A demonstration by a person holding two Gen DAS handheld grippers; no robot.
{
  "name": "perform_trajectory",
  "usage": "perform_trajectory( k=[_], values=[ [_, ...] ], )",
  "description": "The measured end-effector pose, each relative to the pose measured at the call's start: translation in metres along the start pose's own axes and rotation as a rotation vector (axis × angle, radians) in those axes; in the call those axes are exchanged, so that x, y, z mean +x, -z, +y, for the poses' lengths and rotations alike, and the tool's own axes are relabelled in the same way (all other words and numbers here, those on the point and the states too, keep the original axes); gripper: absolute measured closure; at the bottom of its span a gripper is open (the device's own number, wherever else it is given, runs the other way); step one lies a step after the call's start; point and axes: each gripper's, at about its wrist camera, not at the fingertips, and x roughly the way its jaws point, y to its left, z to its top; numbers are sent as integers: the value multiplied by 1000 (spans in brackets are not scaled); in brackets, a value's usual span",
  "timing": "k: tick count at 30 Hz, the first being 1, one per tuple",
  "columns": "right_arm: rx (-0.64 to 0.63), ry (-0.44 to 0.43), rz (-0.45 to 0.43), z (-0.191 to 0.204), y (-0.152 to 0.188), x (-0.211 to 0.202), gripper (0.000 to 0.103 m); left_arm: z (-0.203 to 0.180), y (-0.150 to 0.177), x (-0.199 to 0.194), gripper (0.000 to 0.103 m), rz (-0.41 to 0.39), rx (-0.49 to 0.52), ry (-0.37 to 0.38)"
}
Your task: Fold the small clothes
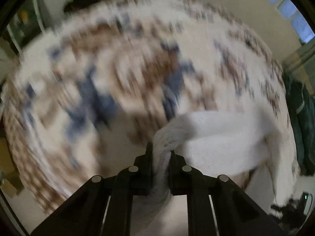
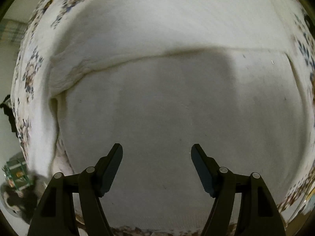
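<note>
My left gripper (image 1: pixel 161 149) is shut on a bunched edge of a white knitted garment (image 1: pixel 216 133), which trails off to the right above a floral bedspread (image 1: pixel 98 68); the view is motion-blurred. In the right wrist view the same white garment (image 2: pixel 167 108) lies spread flat and fills most of the frame, with a folded edge (image 2: pixel 118 63) running across its upper part and down its left side. My right gripper (image 2: pixel 157 151) is open and empty, close above the flat cloth.
The floral bedspread (image 2: pixel 27 74) shows around the garment's edges. A dark green cloth (image 1: pixel 303 122) hangs at the right. A dark heap (image 2: pixel 17 200) lies off the bed's left edge. A window (image 1: pixel 291 9) is at the upper right.
</note>
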Motion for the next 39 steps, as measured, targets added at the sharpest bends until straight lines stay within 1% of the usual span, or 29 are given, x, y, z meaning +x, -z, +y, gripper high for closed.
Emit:
perform_trajectory(
  k=[1, 2, 3, 5, 6, 8, 9, 10, 11, 12, 14, 15, 17, 18, 20, 22, 23, 24, 25, 26, 27, 29, 30, 31, 32, 35, 37, 38, 39],
  values=[
    [-1, -7, -4, 5, 0, 2, 29, 5, -10, -5, 91, -29, -3, -5],
    [13, -21, 3, 7, 0, 5, 29, 12, -19, -6, 88, -43, -9, -6],
    [41, -40, 15, 8, -1, 8, 29, 22, -28, -2, 86, -41, -29, 13],
    [102, -67, 36, 14, -2, 22, 29, 35, -32, 7, 66, -15, -83, 22],
    [112, -63, 36, 19, -1, 28, 29, 43, -32, 10, 63, -8, -134, 19],
    [112, -14, 31, 29, -1, 39, 29, 57, -27, 11, 54, 14, -236, 60],
    [108, 3, 26, 31, -1, 41, 29, 65, -17, 8, 42, 21, -307, 92],
    [101, 18, 19, 33, 1, 42, 29, 69, -9, 5, 37, 16, -356, 124],
    [86, 35, 13, 37, 1, 43, 29, 72, 0, 2, 35, 12, -406, 166],
    [71, 44, 9, 38, 2, 43, 29, 71, 11, 4, 34, 25, -462, 223],
    [42, 54, -3, 37, 6, 42, 29, 71, 26, 12, 34, 62, -531, 283],
    [36, 56, -9, 35, 7, 41, 29, 69, 32, 24, 34, 92, -576, 327],
    [30, 69, -24, 30, 11, 38, 29, 68, 35, 43, 34, 121, -629, 355],
    [28, 79, -34, 27, 13, 36, 29, 70, 34, 54, 34, 120, -666, 368],
    [29, 109, -53, 20, 16, 32, 29, 72, 24, 71, 34, 99, -701, 371],
    [27, 141, -71, 14, 17, 29, 29, 75, 7, 84, 36, 62, -726, 345],
    [22, 172, -85, 10, 18, 27, 29, 74, -1, 88, 38, 41, -728, 335],
    [18, 197, -97, 6, 17, 25, 27, 72, -14, 88, 43, 2, -707, 309],
    [11, 229, -113, 3, 17, 23, 23, 70, -22, 87, 72, -19, -672, 283],
    [-15, 289, -140, 1, 18, 21, 17, 66, -33, 86, 94, -31, -623, 247],
    [-30, 324, -158, -1, 19, 21, 17, 58, -46, 82, 94, -46, -545, 199],
    [-61, 422, -214, -7, 18, 15, 17, 44, -61, 71, 94, -96, -450, 152],
    [-73, 457, -243, -10, 17, 12, 17, 31, -71, 60, 94, -122, -382, 125],
    [-80, 473, -256, 1, 6, 15, 17, 21, -77, 53, 94, -139, -337, 113],
    [-96, 492, -271, -2, 1, 13, 17, 7, -84, 41, 94, -163, -279, 101],
    [-116, 485, -284, 0, -18, 13, 16, -27, -97, 12, 94, -213, -169, 99],
    [-128, 478, -305, -7, -28, 5, 14, -58, -100, -13, 94, -251, -88, 109],
    [-131, 473, -314, 3, -35, 5, 11, -74, -101, -23, 94, -267, -51, 114],
    [-130, 463, -320, 10, -46, 5, 10, -100, -100, -35, 94, -283, 8, 127]
  ],
)
